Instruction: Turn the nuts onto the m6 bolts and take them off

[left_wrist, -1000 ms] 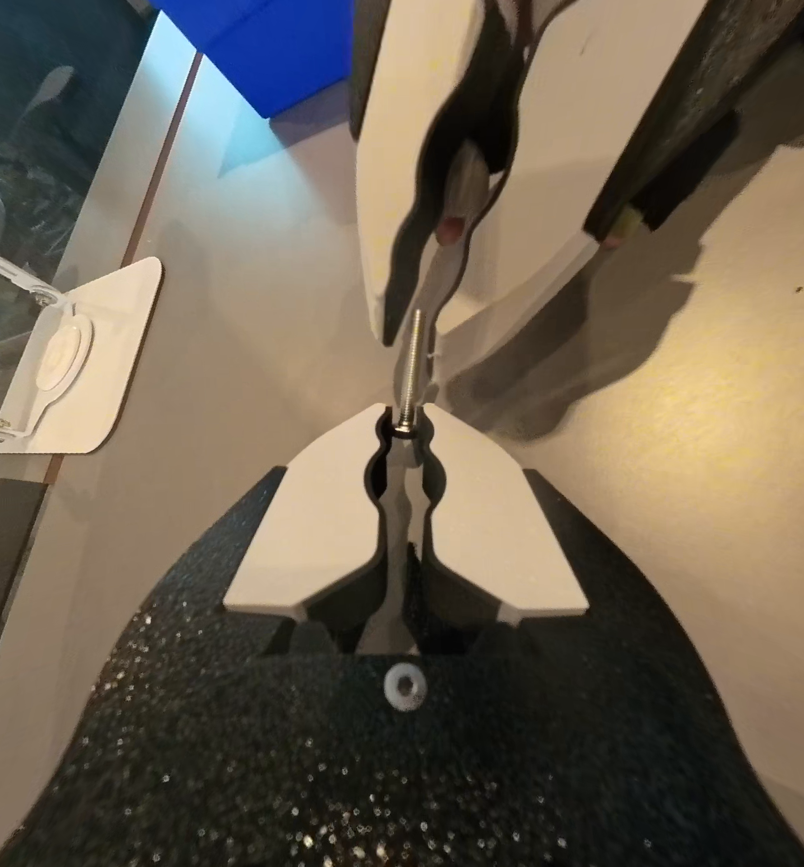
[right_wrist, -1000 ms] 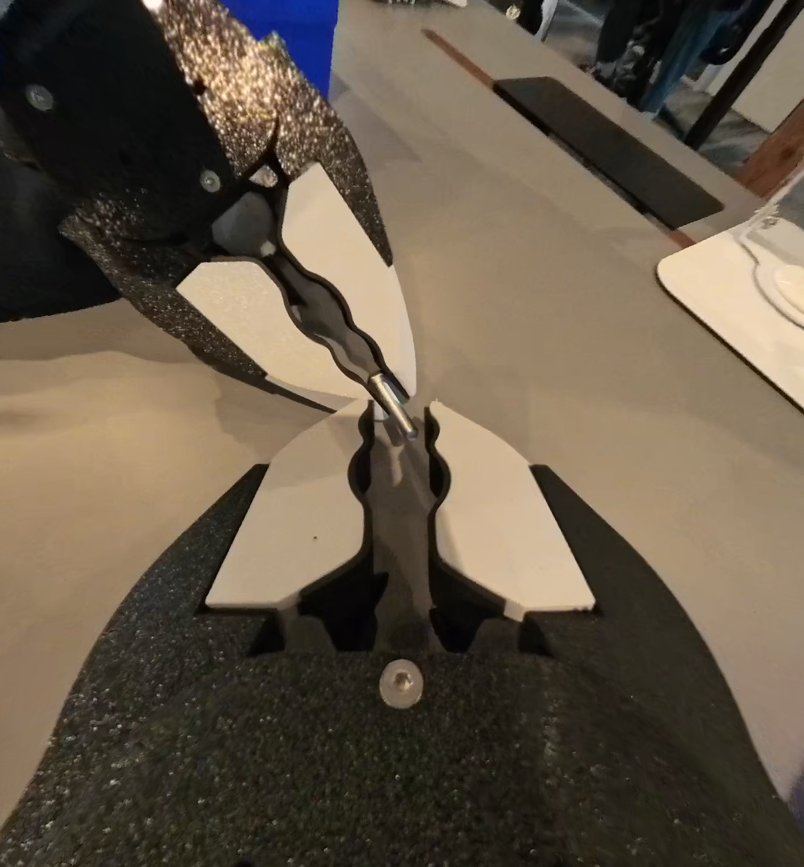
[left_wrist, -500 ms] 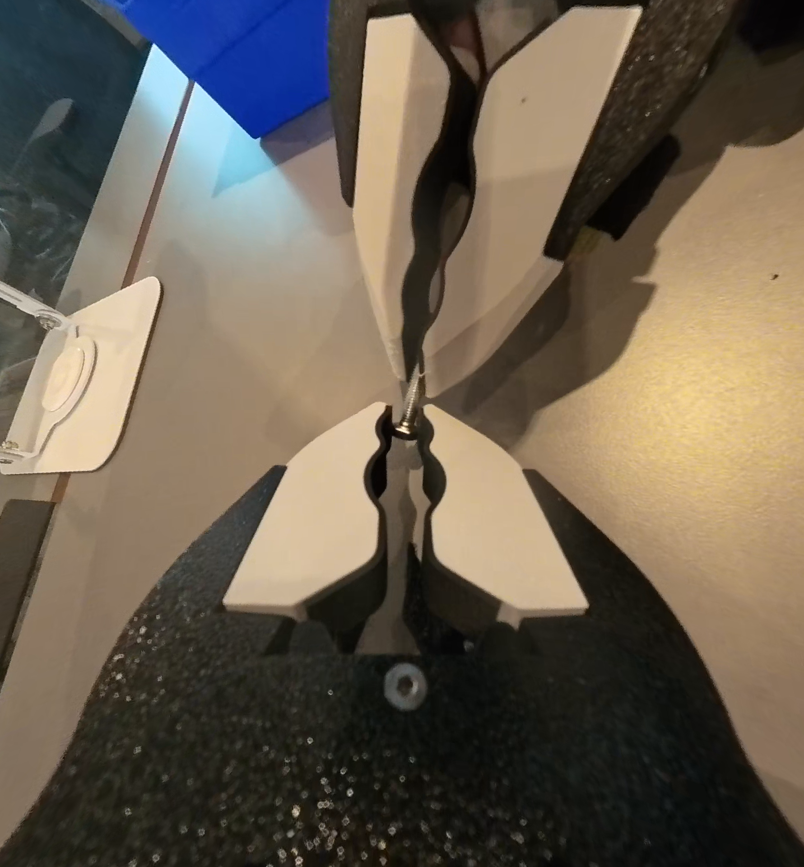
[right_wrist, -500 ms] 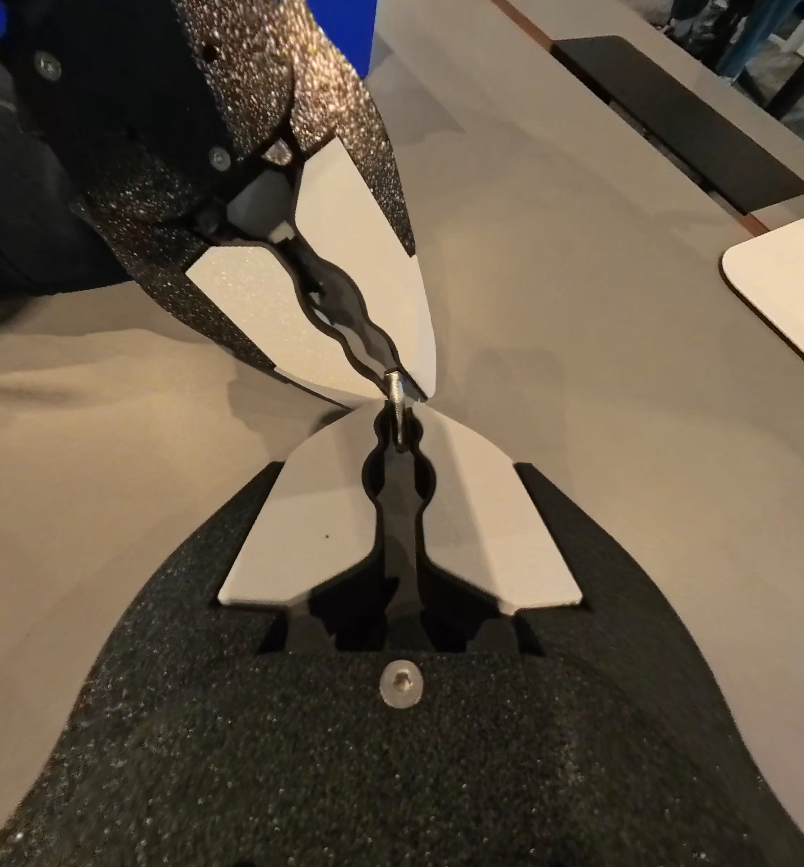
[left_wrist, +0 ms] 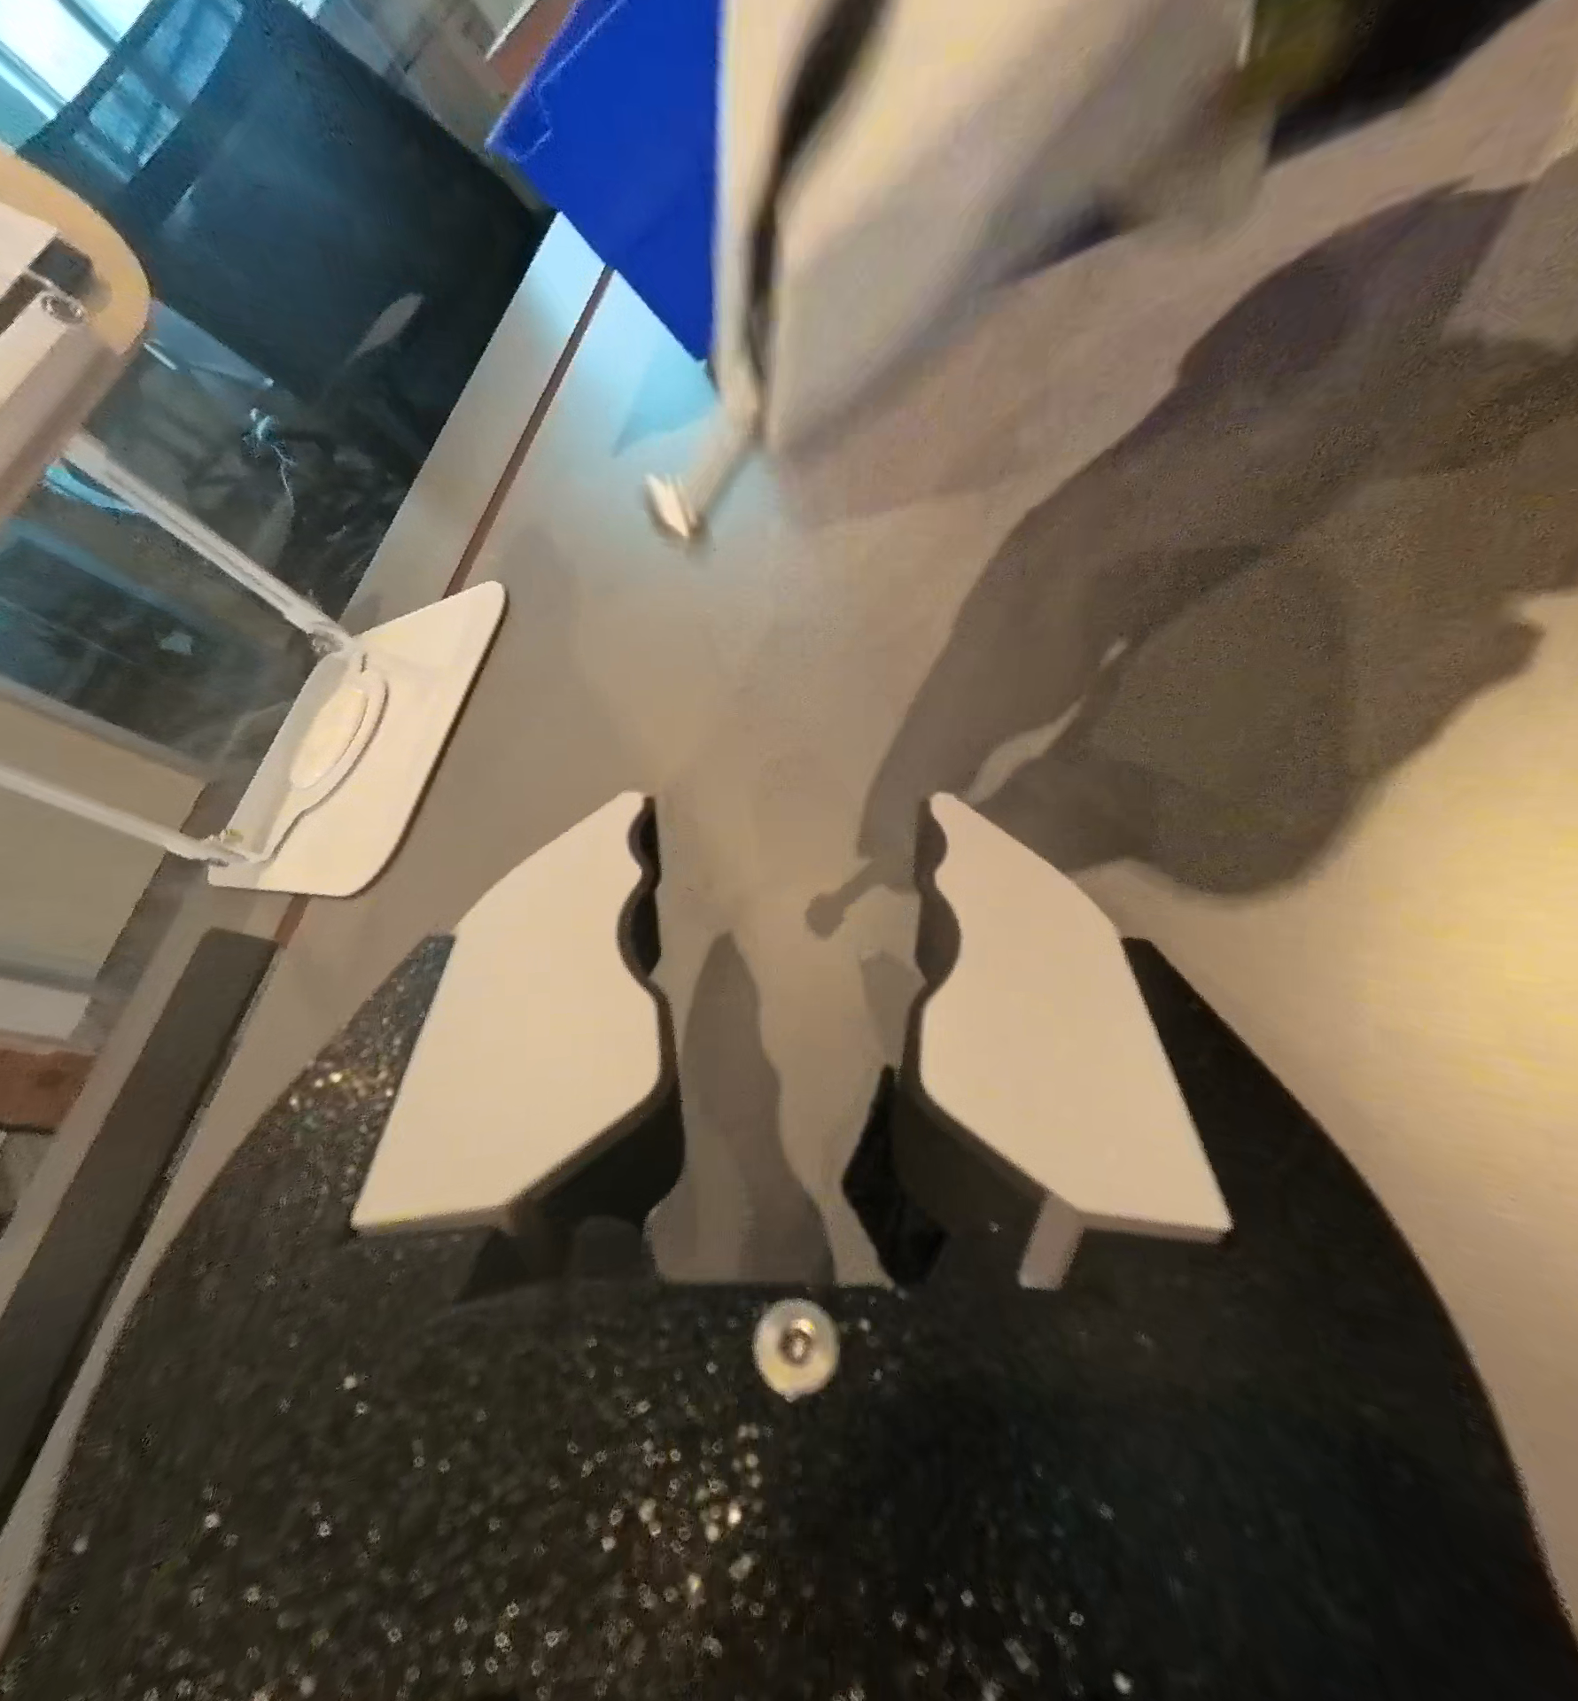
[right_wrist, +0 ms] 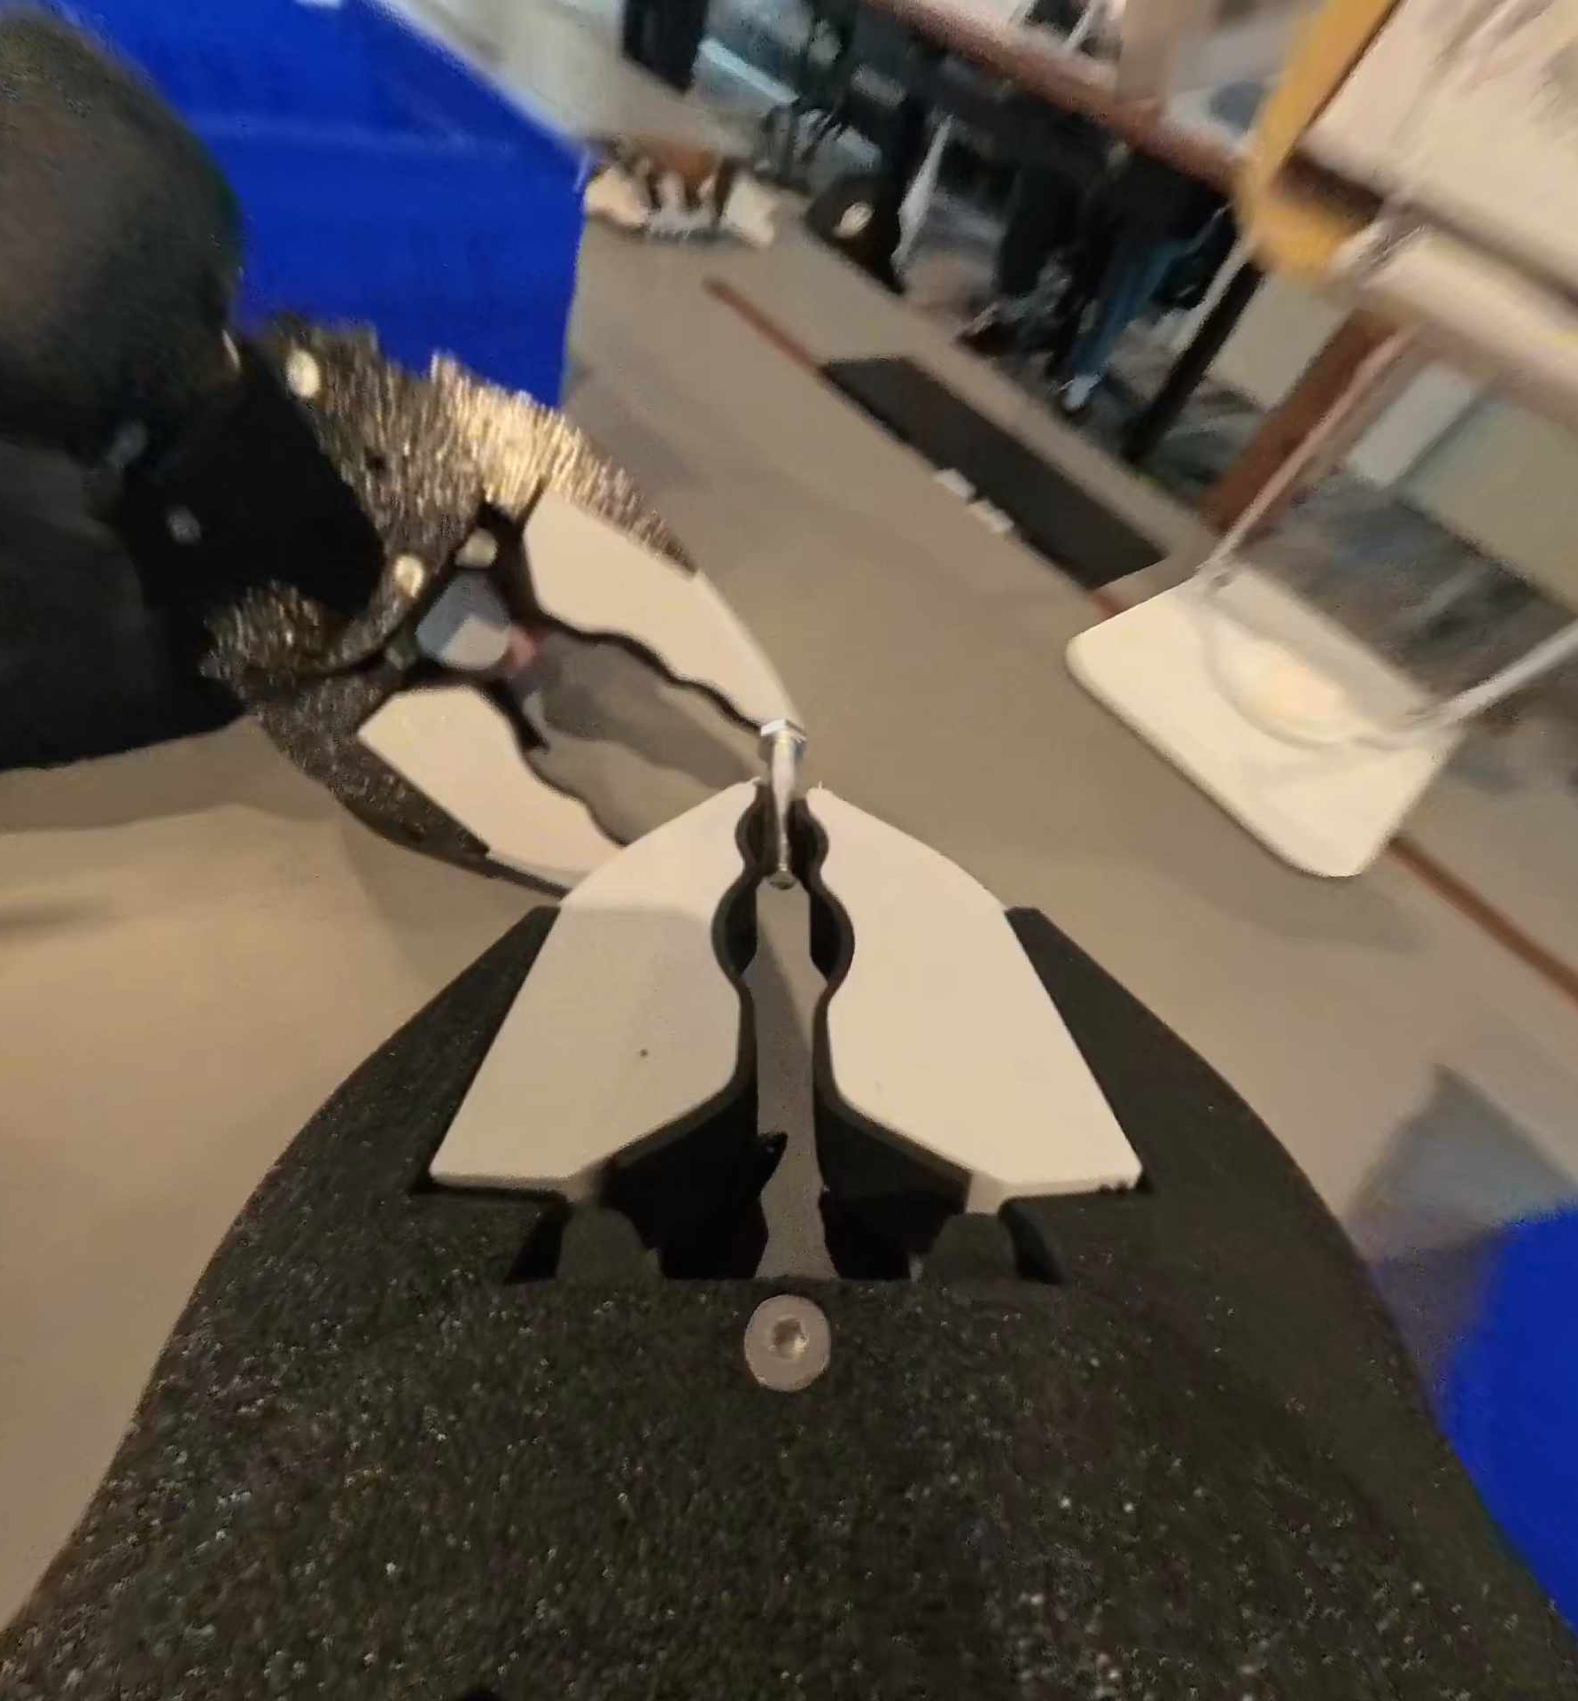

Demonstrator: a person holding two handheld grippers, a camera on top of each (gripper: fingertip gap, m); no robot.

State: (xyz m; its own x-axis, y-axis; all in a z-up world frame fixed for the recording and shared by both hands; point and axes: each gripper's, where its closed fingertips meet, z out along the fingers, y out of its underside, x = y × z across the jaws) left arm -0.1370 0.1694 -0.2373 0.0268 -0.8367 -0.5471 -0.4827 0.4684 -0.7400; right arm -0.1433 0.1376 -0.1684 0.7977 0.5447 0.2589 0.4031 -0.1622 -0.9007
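Left wrist view first: the left gripper (left_wrist: 789,828) has its white fingers (left_wrist: 527,1022) spread wide, bare grey table (left_wrist: 1319,1058) showing right through the gap and nothing between them. Up ahead, blurred, the right gripper (left_wrist: 748,433) comes down from the top of frame, and out of its tip pokes the bolt (left_wrist: 693,492), head end out, hanging in the air above the table and well clear of the left fingers. Its shadow falls on the table just inside the left gripper's right finger. Off to the left a white plate (left_wrist: 371,736) lies near the table edge, with a blue box (left_wrist: 628,184) beyond.

Over to the right wrist view: the right gripper (right_wrist: 780,801) has its fingers drawn together on the bolt (right_wrist: 780,801), the shank pinched at the very tips, the head sticking out past them and the threaded end running back into the slot. The left gripper (right_wrist: 674,727) sits just beyond and to the left, gaping, its upper fingertip close by the bolt head; whether they touch, can't say. A nut on the shank can't be made out in either view; too much blur. Same white plate (right_wrist: 1227,736) lies right of centre here, a black mat (right_wrist: 997,479) farther back, and blue box (right_wrist: 352,184) at upper left.
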